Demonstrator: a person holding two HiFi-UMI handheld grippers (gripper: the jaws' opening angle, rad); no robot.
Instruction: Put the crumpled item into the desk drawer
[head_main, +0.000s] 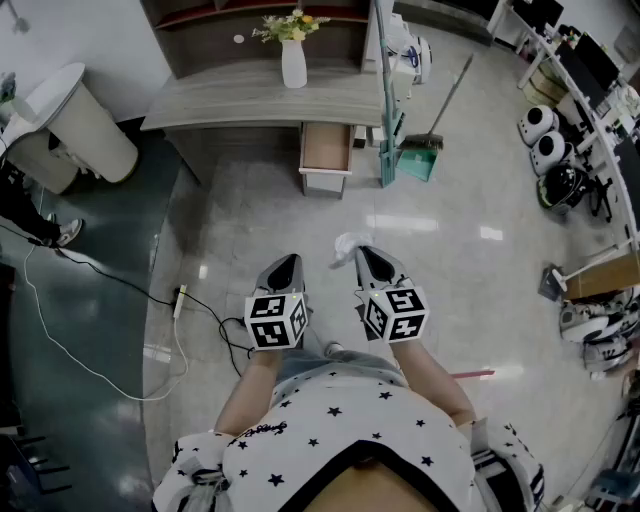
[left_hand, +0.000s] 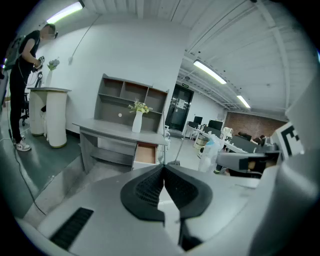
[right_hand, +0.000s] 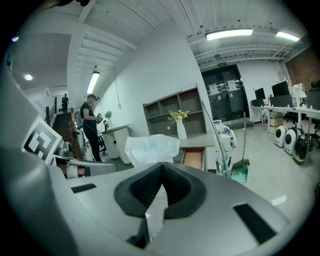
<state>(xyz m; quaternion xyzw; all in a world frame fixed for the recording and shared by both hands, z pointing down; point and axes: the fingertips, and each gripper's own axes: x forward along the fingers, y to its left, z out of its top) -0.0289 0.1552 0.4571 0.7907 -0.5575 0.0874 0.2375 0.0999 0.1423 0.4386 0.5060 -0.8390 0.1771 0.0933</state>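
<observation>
Material of the crumpled item (right_hand: 152, 147) looks like thin, half-clear white film, perhaps a bag or a wrapper, so I judge it very light, soft and easy to press flat, not fragile but a little slippery. It is pinched at the tips of the right gripper (right_hand: 161, 167), whose jaws are clenched on one edge of it, and most of the bundle stands free above and beyond the tips. In the head view it shows as a small white puff in front of that gripper, above the floor (head_main: 440, 250). Such a thing can slide out if only one thin layer is caught, so the better hold is on a thick fold where several layers lie together; from these views I cannot say how many layers are caught. The left gripper (left_hand: 164, 167) has its jaws pressed together with nothing between them. The drawer (head_main: 326, 148) of the desk (head_main: 220, 100) is pulled out and well apart from both grippers, straight ahead.
</observation>
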